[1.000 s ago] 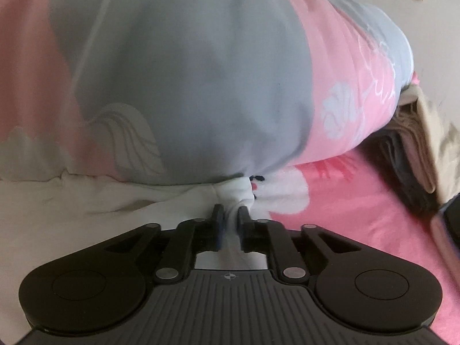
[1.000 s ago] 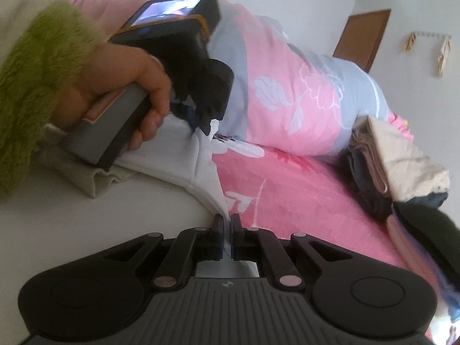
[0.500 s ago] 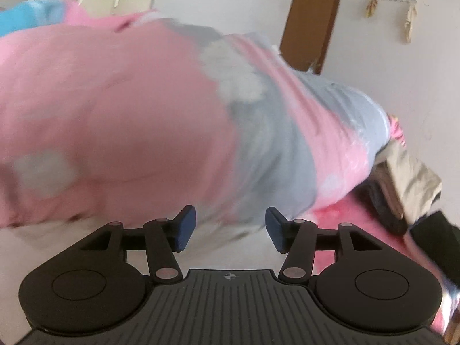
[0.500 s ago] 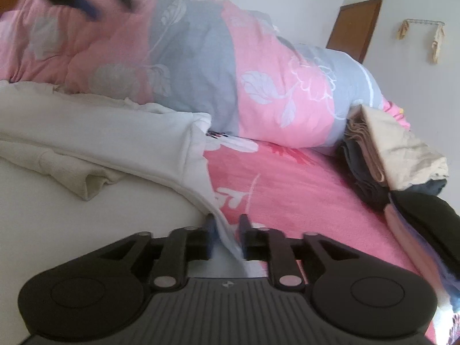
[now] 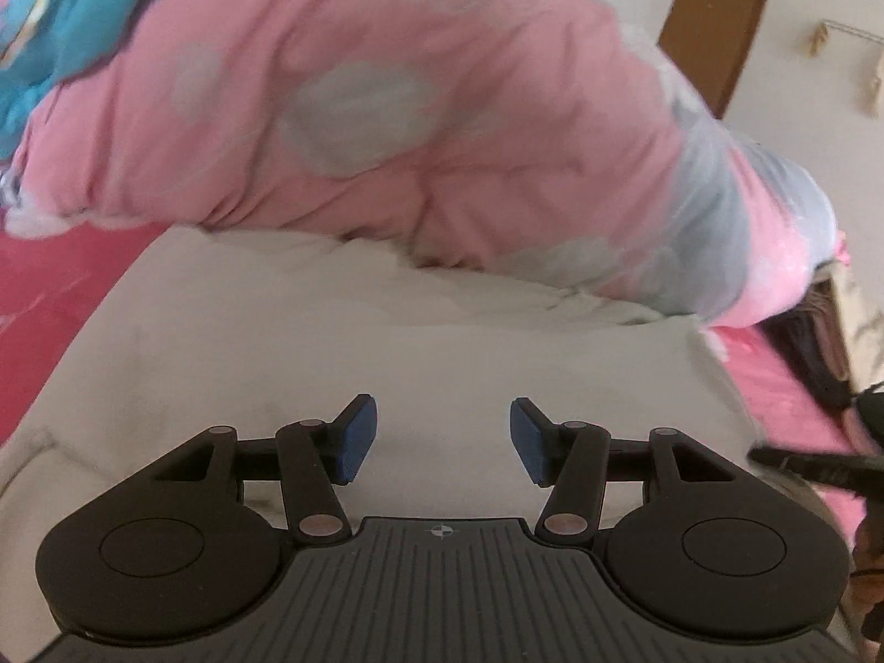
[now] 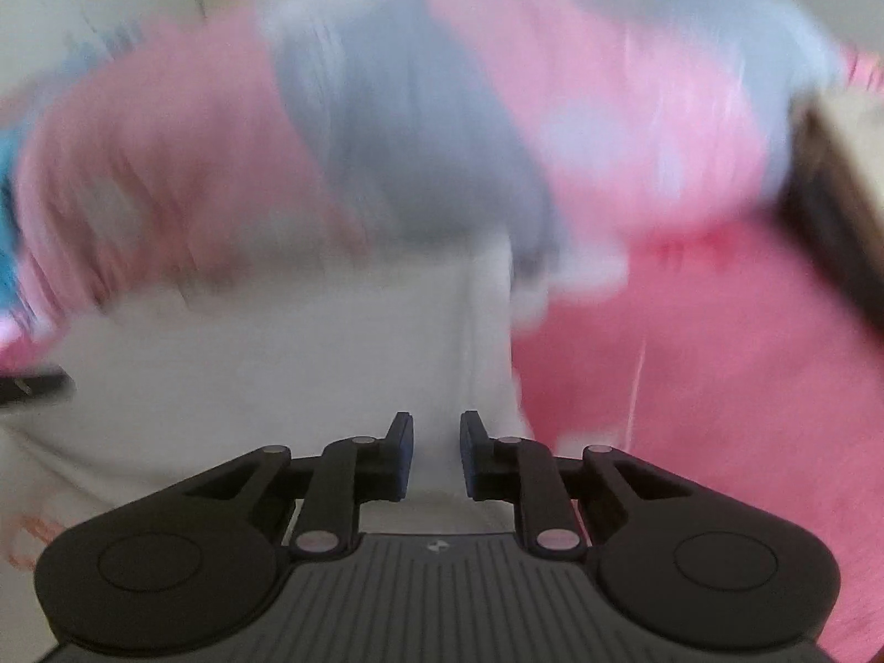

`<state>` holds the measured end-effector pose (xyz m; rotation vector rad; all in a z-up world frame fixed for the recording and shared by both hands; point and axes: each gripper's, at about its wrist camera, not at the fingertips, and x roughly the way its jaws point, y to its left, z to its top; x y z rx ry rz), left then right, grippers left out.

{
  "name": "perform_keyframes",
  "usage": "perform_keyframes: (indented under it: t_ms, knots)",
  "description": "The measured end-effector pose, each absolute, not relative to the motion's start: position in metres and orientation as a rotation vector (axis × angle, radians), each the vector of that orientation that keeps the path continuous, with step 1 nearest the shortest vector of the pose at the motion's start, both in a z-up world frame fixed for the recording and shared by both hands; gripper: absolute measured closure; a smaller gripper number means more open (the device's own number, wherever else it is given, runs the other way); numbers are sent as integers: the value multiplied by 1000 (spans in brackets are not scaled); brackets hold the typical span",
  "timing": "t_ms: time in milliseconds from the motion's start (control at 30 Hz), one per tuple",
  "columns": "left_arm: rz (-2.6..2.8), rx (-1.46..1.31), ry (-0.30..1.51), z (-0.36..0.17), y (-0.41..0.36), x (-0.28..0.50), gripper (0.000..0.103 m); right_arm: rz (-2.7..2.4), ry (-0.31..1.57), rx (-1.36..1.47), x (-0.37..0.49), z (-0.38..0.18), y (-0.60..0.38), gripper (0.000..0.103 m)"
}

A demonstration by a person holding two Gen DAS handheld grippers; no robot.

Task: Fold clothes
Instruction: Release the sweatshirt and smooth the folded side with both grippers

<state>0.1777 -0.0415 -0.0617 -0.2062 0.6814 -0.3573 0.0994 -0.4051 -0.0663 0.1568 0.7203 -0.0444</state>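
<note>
Left wrist view: the left gripper (image 5: 443, 439) hangs over a cream-white cloth garment (image 5: 342, 342) spread flat on a bed, its blue-padded jaws standing well apart with nothing between them. The garment covers most of the near surface. A deep pink bedsheet (image 5: 38, 298) shows at its left edge and again at the right. Behind the garment, touching its far edge, lies a bulky rolled quilt in pink and grey with pale leaf prints (image 5: 420, 127); a bright blue patterned cloth (image 5: 50, 22) sits at the upper left. A white wall (image 5: 806, 83) with a brown wooden door (image 5: 718, 33) closes the room at the upper right, and a stack of dark and beige folded clothes (image 5: 829, 342) rests at the right edge.

Right wrist view: the picture is heavily blurred. The right gripper (image 6: 436, 456) hovers over the right-hand part of the same garment (image 6: 287, 387), its jaws a narrow gap apart and closing, with no cloth caught between them. The garment's edge runs just right of the fingers, the pink sheet (image 6: 718, 414) beyond it. The quilt (image 6: 387, 138) fills the background.
</note>
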Motion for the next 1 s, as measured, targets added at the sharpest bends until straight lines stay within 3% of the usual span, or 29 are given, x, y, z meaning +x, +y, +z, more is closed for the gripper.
perform_keyframes:
  t_ms: [300, 433, 533, 800, 900, 1000]
  knots:
    - [-413, -274, 649, -79, -22, 169, 50, -35, 723, 132, 160, -29, -404, 87]
    - [-423, -271, 647, -80, -22, 168, 50, -60, 783, 155, 234, -55, -416, 88]
    - [-428, -271, 644, -81, -22, 167, 50, -131, 780, 238, 273, -77, -444, 94]
    - [-443, -315, 640, -85, -16, 167, 50, -1, 777, 457, 224, -45, -445, 89]
    - [-436, -309, 638, -80, -14, 166, 50, 46, 852, 458, 223, -61, -431, 86]
    - [-404, -301, 603, -68, -4, 161, 49, -51, 853, 531, 228, -78, -440, 95]
